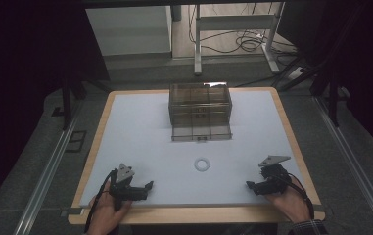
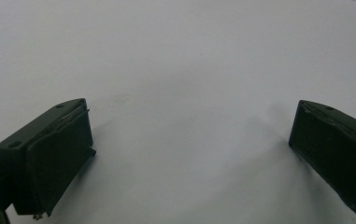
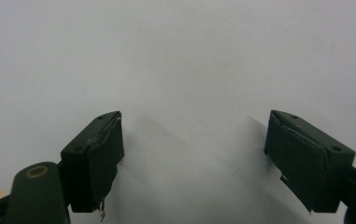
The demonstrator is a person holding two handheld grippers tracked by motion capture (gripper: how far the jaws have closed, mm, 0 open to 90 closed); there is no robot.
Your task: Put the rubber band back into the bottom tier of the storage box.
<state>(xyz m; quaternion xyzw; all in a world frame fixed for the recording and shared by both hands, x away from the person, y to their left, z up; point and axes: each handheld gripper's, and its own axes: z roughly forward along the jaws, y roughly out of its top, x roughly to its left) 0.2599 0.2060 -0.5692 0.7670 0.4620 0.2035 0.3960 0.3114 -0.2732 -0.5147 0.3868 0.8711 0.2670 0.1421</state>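
Ring: your small white ring (image 1: pixel 202 164) lies flat on the matte white table (image 1: pixel 140 142), between both grippers.
Left gripper (image 1: pixel 147 186): black jaws spread, empty.
Right gripper (image 1: pixel 249 185): spread, empty.
Drawer box (image 1: pixel 199 105): smoky clear plastic, bottom drawer pulled open.

left tool (image 1: pixel 145 188): black, grey triangular plate, cable | right tool (image 1: pixel 250 186): same | plaid cuff (image 1: pixel 307 227)

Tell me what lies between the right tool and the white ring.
Nothing: in the high view, bare white table separates the right tool from the white ring.
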